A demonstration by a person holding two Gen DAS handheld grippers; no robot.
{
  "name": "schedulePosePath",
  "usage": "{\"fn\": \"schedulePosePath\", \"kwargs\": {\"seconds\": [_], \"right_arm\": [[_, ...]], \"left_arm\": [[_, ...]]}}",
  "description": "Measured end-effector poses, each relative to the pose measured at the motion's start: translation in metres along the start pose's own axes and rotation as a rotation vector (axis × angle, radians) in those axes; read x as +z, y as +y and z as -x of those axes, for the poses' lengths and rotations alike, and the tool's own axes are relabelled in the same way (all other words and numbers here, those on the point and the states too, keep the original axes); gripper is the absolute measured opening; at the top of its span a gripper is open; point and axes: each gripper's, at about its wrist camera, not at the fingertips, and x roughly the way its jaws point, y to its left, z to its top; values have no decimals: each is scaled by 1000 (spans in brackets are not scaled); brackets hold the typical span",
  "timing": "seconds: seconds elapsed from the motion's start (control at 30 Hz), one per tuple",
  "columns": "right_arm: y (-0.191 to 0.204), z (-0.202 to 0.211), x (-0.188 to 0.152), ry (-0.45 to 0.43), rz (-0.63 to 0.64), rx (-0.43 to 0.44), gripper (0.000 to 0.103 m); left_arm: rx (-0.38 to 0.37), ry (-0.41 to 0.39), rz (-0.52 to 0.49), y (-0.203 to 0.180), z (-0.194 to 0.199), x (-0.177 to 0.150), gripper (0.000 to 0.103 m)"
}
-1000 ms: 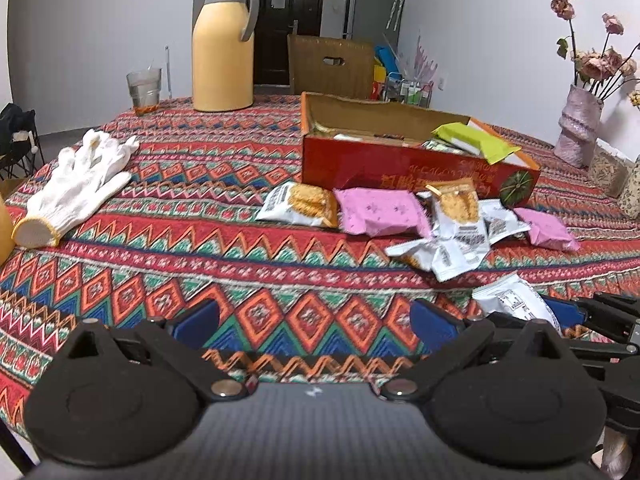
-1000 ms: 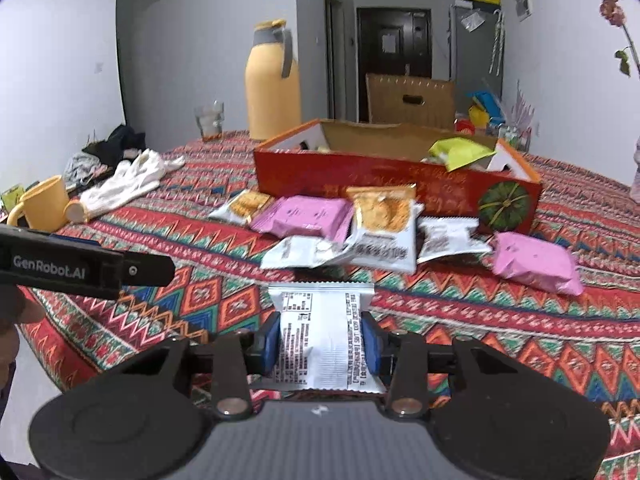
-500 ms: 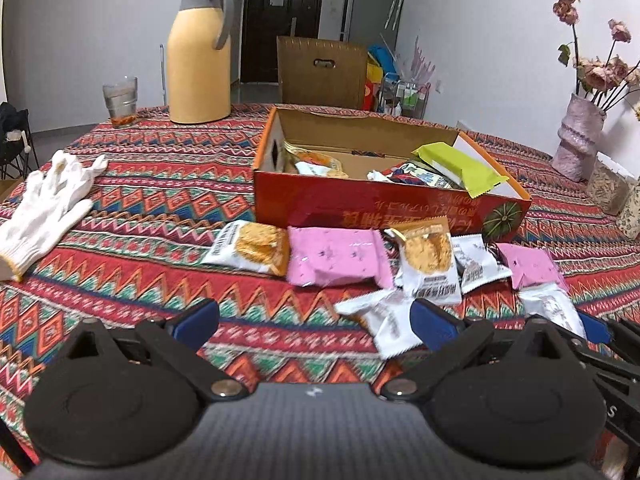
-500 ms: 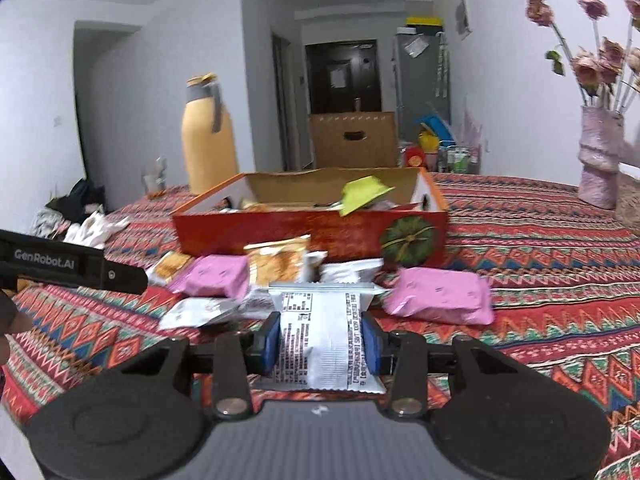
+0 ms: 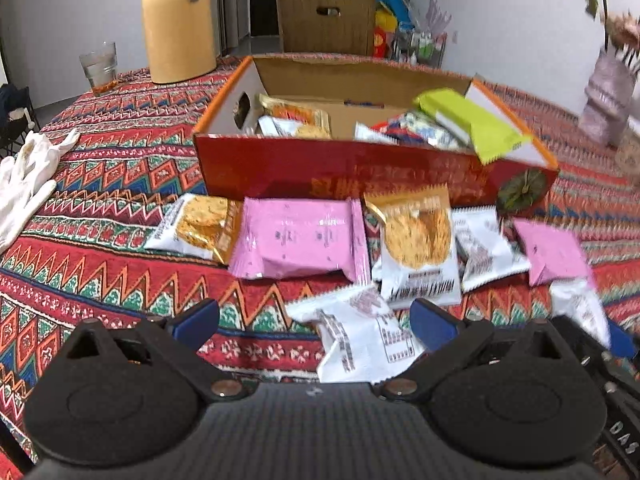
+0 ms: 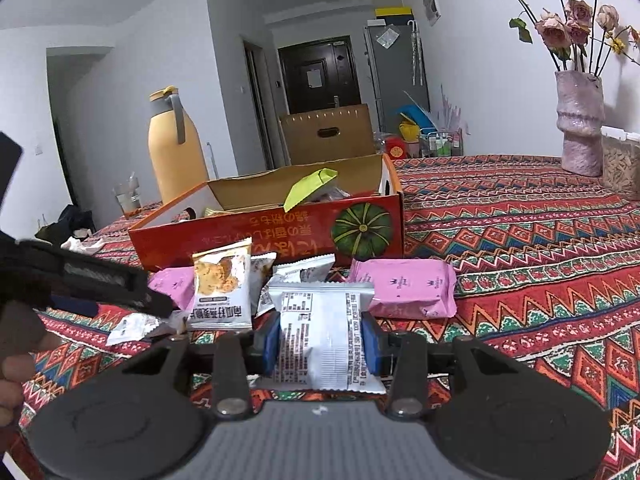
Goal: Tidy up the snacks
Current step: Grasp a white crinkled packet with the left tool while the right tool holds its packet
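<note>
An open red cardboard box (image 5: 320, 172) (image 6: 260, 236) holds several snacks, with a lime-green packet (image 5: 472, 120) leaning on its right end. Loose packets lie in front of it: a large pink one (image 5: 300, 240), two cracker packets (image 5: 416, 248) (image 5: 200, 226) and a small pink one (image 5: 552, 252). My left gripper (image 5: 316, 322) is open just above the cloth. A white packet (image 5: 360, 336) lies flat under its gap, near the right finger. My right gripper (image 6: 321, 340) is shut on a silver-white packet (image 6: 322, 340), held off the table in front of the box's right end.
A yellow thermos (image 5: 180, 28), a glass (image 5: 98, 66) and white gloves (image 5: 24, 172) sit at the left of the patterned tablecloth. A vase of dried roses (image 6: 580, 120) and a jar of seeds (image 6: 622, 164) stand at the far right. A brown carton (image 6: 324, 136) stands behind the table.
Both grippers have come closer to the red box. The left one now hangs over the white packet among the loose snacks. The right one still carries its packet and has swung towards the box's right end.
</note>
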Motion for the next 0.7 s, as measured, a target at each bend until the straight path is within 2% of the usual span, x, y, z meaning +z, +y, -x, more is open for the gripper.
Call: {"fn": "schedulePosePath", "kwargs": {"seconds": [0.17,0.23,0.3,0.33,0.37,0.47,0.53,0.6,0.7], "right_arm": [[0,1,-1,-2,-4,10,40],[1,0,-1,-3,-3,10,40],[1,1,-1,-5,-3,10,40],[1,2,-1,-5,-3,9,40],[2,2,-1,-5,-2,8,40],[4,4,-2,-4,2,8,40],[6,4,-2,-2,6,8,40],[8,6,-2,-4,10,9,40],[10,8,-2,-6,15,7,40]], "left_arm": [[12,23,-29,-6,-6,-7,100],[12,28,-40,-8,-7,-11,93],[4,38,-50,-8,-9,-14,79],[-2,43,-51,-8,-10,-16,75],[-6,36,-51,-7,-10,-17,73],[-23,17,-49,-5,-7,-19,56],[-36,15,-42,-3,-5,-19,58],[-51,15,-36,-1,-1,-21,89],[-63,-27,-47,-1,12,-22,98]]}}
